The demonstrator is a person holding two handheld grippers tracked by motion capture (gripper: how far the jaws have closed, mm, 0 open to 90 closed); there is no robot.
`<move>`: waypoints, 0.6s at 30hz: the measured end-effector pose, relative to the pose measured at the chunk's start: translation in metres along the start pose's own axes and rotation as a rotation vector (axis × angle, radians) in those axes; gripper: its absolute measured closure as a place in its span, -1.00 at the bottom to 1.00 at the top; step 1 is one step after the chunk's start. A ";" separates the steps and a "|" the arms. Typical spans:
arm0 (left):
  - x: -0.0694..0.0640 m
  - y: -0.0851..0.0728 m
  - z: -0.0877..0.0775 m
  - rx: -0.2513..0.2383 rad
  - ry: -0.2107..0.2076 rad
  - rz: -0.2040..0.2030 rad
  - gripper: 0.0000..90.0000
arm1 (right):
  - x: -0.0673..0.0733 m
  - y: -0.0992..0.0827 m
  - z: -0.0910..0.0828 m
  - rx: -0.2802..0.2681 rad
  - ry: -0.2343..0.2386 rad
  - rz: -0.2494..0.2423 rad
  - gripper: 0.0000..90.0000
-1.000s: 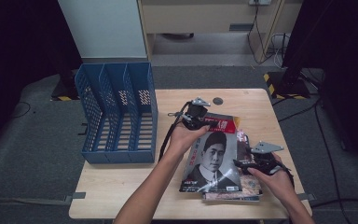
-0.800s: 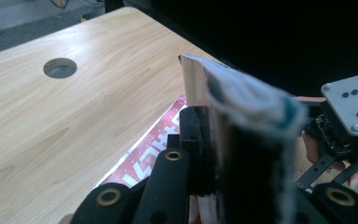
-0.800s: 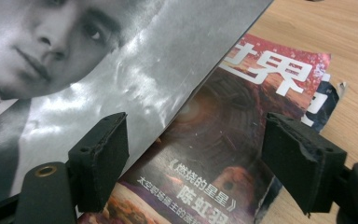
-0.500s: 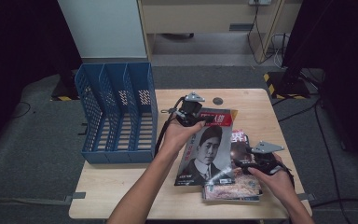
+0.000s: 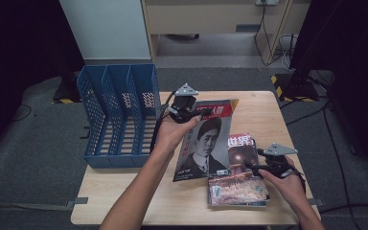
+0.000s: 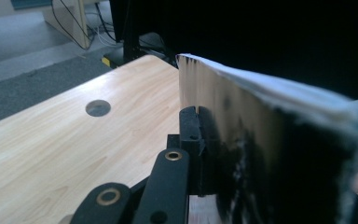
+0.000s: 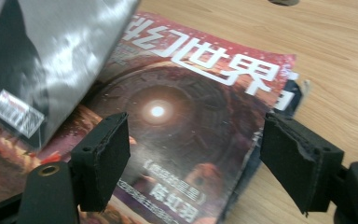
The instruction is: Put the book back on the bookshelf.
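A portrait magazine (image 5: pixel 203 141) is clamped tilted in the left gripper (image 5: pixel 190 114); beside it stands a blue file rack (image 5: pixel 117 115). The right gripper (image 7: pixel 193 163) is held apart over a red magazine (image 7: pixel 186 116).

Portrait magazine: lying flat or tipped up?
Tipped up: the left gripper clamps the portrait magazine's top edge, lifting it above the stack.

The left gripper (image 5: pixel 191 113), at the end of a forearm stretched far forward, is clamped on the top edge of the portrait magazine (image 5: pixel 205 141) and tilts it up. The right gripper (image 5: pixel 255 167) sits low just right of that magazine, jaws spread wide with nothing between them.
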State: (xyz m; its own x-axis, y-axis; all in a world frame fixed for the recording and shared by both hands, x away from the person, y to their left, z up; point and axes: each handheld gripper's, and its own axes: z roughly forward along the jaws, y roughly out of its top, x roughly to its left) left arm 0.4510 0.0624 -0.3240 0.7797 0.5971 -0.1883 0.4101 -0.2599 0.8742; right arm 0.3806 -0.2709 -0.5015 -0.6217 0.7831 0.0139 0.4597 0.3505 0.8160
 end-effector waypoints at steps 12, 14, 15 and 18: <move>0.007 0.013 -0.031 -0.056 0.030 0.007 0.92 | -0.018 -0.007 -0.009 -0.016 -0.077 0.061 -0.47; 0.008 0.014 -0.037 -0.065 0.037 0.004 0.92 | -0.020 -0.008 -0.010 -0.009 -0.093 0.063 -0.48; 0.009 0.014 -0.039 -0.069 0.040 0.006 0.92 | -0.022 -0.008 -0.010 -0.007 -0.102 0.064 -0.48; 0.010 0.016 -0.045 -0.075 0.050 0.008 0.92 | -0.027 -0.011 -0.012 -0.005 -0.136 0.077 -0.48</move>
State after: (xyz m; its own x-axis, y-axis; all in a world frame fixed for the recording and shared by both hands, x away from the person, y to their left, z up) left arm 0.4446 0.0983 -0.2918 0.7575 0.6329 -0.1600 0.3660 -0.2087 0.9069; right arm 0.3849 -0.3018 -0.5039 -0.4932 0.8699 -0.0015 0.4991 0.2844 0.8185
